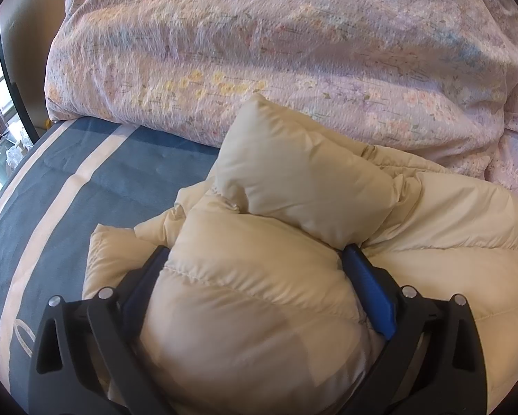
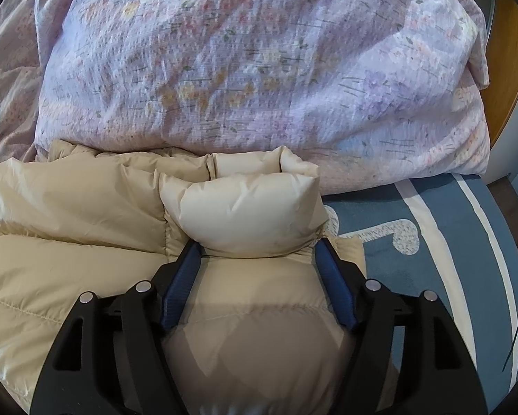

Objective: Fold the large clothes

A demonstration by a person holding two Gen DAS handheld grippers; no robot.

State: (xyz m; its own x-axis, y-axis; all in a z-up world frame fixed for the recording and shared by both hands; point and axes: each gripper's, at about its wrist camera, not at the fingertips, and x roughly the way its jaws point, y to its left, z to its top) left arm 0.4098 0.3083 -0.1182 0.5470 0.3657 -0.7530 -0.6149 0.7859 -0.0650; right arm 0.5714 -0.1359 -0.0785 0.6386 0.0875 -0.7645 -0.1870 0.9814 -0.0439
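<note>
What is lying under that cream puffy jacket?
A blue bedsheet with pale stripes shows beside the puffy jacket and runs beneath it. Whatever else lies under the jacket is covered.

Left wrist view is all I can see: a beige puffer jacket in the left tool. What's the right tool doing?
Observer: The right tool has a puffy fold of the same puffer jacket between its pads, with fabric touching both.
Operator: What's beside that fold?
Observer: On its right in the right wrist view, the blue bed cover shows a pale note-shaped pattern.
Operator: Anything beyond that?
Observer: A wooden panel stands past the right end of the floral duvet.
</note>
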